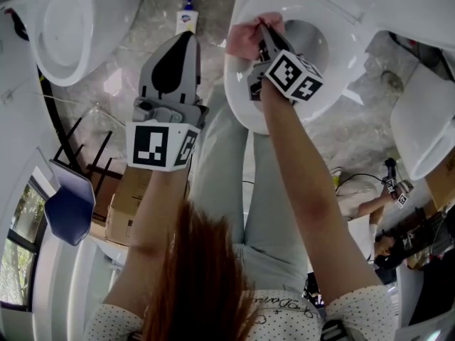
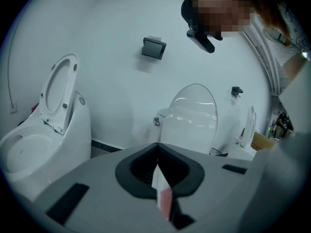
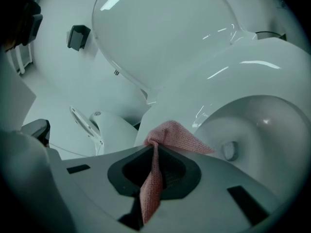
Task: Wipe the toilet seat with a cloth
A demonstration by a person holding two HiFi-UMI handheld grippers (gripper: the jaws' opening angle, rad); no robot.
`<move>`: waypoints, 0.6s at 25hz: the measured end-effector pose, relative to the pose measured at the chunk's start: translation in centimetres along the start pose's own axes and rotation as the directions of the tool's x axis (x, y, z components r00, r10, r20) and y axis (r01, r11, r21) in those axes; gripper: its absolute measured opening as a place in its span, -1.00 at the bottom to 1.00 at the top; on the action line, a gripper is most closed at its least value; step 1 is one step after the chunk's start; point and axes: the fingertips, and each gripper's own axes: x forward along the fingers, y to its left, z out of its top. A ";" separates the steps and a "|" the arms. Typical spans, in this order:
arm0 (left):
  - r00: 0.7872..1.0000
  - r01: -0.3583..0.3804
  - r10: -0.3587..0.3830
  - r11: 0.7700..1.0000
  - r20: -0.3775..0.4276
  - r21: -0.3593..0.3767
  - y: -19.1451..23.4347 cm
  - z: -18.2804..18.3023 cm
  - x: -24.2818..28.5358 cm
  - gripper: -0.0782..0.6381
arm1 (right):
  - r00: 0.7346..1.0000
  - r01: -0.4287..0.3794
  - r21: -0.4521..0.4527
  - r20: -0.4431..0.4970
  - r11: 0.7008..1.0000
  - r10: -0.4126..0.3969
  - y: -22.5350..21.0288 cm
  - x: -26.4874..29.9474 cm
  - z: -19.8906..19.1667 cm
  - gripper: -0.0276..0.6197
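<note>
Right gripper (image 1: 266, 38) is clamping a thin fold of pink cloth (image 3: 176, 132) against the toilet seat (image 1: 238, 98) just ahead — dragging could be pulling it free; left gripper (image 1: 183, 45) is hanging closed.

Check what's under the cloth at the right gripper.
The cloth, pinched in the right gripper, rests on the white seat. The seat patch beneath is covered; the bowl beside it shows.
</note>
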 end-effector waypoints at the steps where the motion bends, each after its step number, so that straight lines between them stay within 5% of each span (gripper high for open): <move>1: 1.000 0.001 -0.001 1.000 0.002 0.000 0.0 0.1 0.0 -0.79 | 1.000 0.000 0.011 0.013 1.000 0.000 0.0 0.1 0.5 -0.80; 15: 1.000 0.013 -0.012 1.000 -0.004 0.020 -0.2 0.2 0.7 -0.79 | 0.987 -0.047 0.158 0.162 0.986 0.021 -0.7 0.8 5.8 -0.81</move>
